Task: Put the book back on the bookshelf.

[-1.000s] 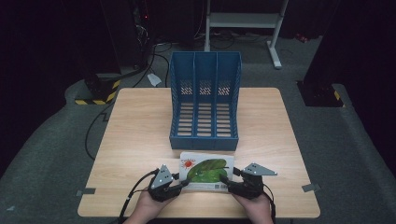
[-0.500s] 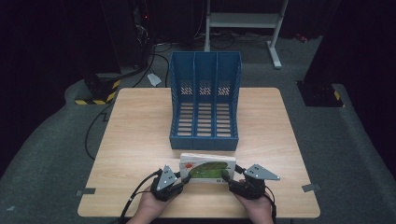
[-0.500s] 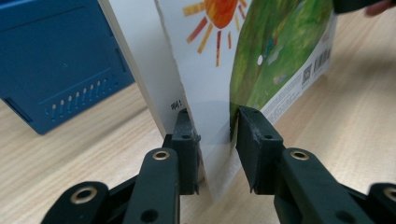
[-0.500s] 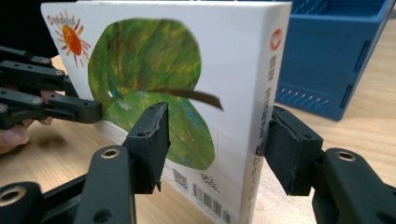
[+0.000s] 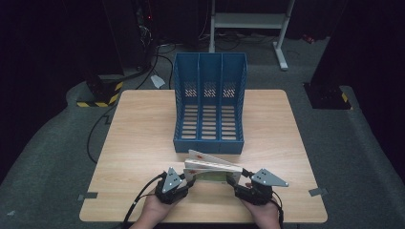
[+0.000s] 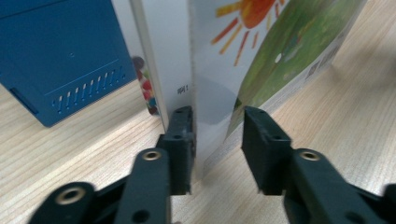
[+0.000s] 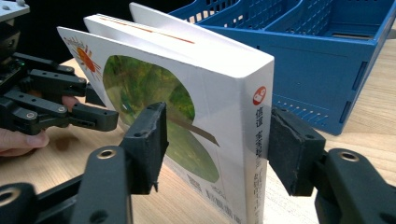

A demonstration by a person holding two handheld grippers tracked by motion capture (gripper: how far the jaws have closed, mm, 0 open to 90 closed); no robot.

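- Black jaws of the left gripper (image 5: pixel 187 175) have just been opening. In the left gripper view (image 6: pixel 217 135) they stand spread around the book's loose end. One pad lies against the white pages and the other is clear of the green cover, so this side steadies the book rather than clamps it.
- The book (image 5: pixel 210 164) lay flat on the table (image 5: pixel 143 124) a second ago, cover up. It was half tipped half a second ago and now stands on its long edge near the front of the table, between the two grippers.
- With the left grip slackened, the covers have fanned apart at that end. The high view shows a wedge that is wide on the left and closed at the spine on the right.
- The right gripper (image 7: pixel 217 140) is pinching the book at its spine end, one pad on the cover (image 7: pixel 205 93) and the other on the back by the spine. Its opening has hardly changed over the second, so I judge it carries the hold.
- The blue rack (image 5: pixel 209 143) lies just behind the book, apart from it, with its three slots empty.
- My reading is that the standing-up step is done. The book is upright and lined up for a slot, but its loose end probably needs squeezing together again before it is lifted, or the pages may splay and catch on a divider.
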